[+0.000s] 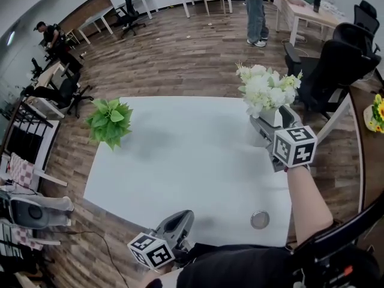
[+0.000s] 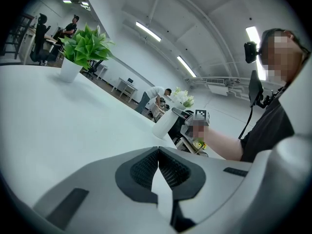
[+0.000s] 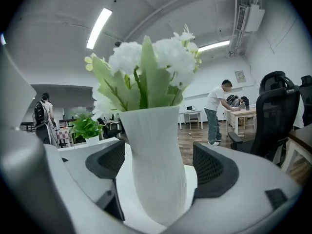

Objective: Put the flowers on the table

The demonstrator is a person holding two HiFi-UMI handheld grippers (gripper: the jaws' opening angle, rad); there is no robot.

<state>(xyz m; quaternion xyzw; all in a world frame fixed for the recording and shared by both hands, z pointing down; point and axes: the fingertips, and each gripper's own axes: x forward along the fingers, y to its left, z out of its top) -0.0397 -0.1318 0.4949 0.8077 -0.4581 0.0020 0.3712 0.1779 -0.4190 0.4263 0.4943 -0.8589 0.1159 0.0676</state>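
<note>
White flowers [image 1: 264,87] stand in a ribbed white vase [image 1: 271,116] at the far right corner of the white table [image 1: 180,161]. My right gripper [image 1: 273,123] is open around the vase [image 3: 156,165]. In the right gripper view a gap shows between the vase and each pad [image 3: 212,167], and the flowers [image 3: 146,67] rise above the jaws. My left gripper [image 1: 175,225] hangs low at the table's near edge. It is shut and empty, its pads [image 2: 146,167] meeting in the left gripper view.
A green potted plant [image 1: 110,120] stands at the table's far left corner. A small round metal object [image 1: 260,219] lies near the front right edge. Black office chairs [image 1: 336,71] and a brown table with yellow flowers [image 1: 377,114] are at the right. A person [image 1: 257,11] stands beyond.
</note>
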